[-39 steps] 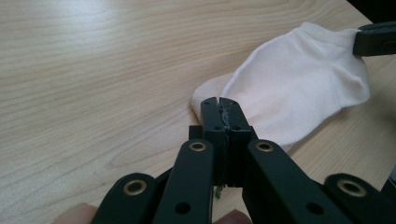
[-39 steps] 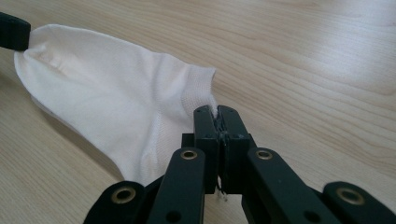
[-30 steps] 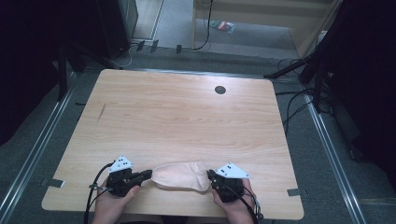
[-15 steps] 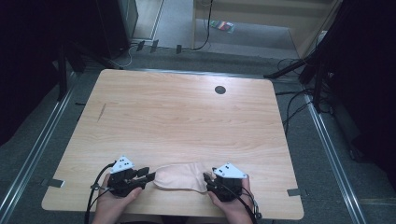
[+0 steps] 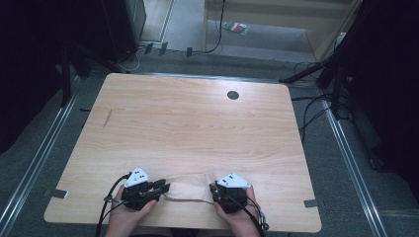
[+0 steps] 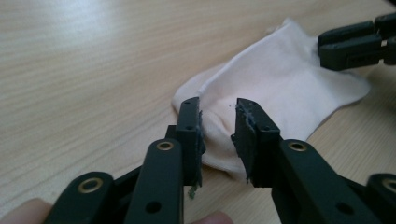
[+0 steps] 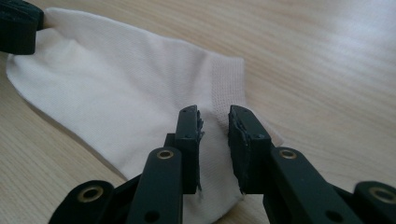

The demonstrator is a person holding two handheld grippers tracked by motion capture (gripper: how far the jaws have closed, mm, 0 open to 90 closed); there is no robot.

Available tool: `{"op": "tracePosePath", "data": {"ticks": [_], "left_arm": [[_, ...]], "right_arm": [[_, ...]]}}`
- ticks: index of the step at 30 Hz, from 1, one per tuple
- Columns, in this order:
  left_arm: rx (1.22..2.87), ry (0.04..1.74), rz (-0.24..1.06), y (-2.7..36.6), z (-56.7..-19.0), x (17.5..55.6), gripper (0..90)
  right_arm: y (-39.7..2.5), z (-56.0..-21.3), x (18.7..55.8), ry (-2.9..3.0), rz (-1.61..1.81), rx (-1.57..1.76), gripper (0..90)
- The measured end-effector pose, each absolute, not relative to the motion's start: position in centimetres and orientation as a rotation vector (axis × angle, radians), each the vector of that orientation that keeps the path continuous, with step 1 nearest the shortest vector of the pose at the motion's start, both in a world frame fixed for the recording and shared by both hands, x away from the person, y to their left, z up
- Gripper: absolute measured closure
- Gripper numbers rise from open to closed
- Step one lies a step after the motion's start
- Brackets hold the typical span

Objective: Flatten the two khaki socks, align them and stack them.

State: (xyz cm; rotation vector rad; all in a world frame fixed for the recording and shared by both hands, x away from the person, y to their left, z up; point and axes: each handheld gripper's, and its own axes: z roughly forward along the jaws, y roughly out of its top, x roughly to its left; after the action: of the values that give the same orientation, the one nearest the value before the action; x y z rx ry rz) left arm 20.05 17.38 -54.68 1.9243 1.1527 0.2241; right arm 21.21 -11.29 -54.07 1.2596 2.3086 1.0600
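Note:
A pale pinkish-white sock [image 5: 190, 187] lies flat near the table's front edge, between the two hand-held grippers. My left gripper [image 5: 165, 186] is at its left end. In the left gripper view the jaws [image 6: 218, 116] stand a little apart over the sock's [image 6: 289, 79] rounded end. My right gripper [image 5: 213, 188] is at the right end. In the right gripper view its jaws [image 7: 214, 119] stand apart over the ribbed cuff of the sock [image 7: 116, 93]. Each gripper view shows the other gripper's black jaws at the sock's far end.
The light wooden table [image 5: 197, 128] has a small dark round hole [image 5: 232, 95] at the back right and a faint dark mark [image 5: 107, 118] at the left. Grey floor with cables and metal rails surrounds the table.
The two grippers have come slightly closer together, and the sock between them looks shorter and slacker on the table.

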Motion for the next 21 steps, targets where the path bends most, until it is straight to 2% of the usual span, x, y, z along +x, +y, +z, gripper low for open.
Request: {"op": "tracePosePath", "data": {"ticks": [3,7,10,13,16,19,21], "left_arm": [[1.955,1.162,0.211,17.2,-55.0,20.2,63.1],[1.916,1.161,0.215,17.4,-54.9,20.3,54.5],[1.872,1.129,0.221,17.5,-54.4,20.1,52.8],[1.823,1.111,0.244,17.7,-53.9,19.9,56.1],[1.803,1.103,0.229,17.8,-53.9,20.1,65.6],[1.818,1.112,0.208,17.3,-54.3,20.6,68.8],[1.823,1.129,0.194,17.1,-54.6,21.1,67.0]], "right_arm": [[-11.4,-54.3,21.3,2.313,1.075,1.262,73.8],[-11.5,-54.2,21.4,2.316,1.087,1.282,71.2],[-11.8,-54.0,21.4,2.313,1.11,1.289,70.4],[-12.2,-53.4,21.3,2.265,1.157,1.293,77.1],[-12.1,-52.8,21.8,2.227,1.229,1.302,84.8],[-10.8,-52.8,22.9,2.259,1.252,1.275,86.2],[-9.7,-53.3,23.4,2.28,1.223,1.247,86.2]]}}
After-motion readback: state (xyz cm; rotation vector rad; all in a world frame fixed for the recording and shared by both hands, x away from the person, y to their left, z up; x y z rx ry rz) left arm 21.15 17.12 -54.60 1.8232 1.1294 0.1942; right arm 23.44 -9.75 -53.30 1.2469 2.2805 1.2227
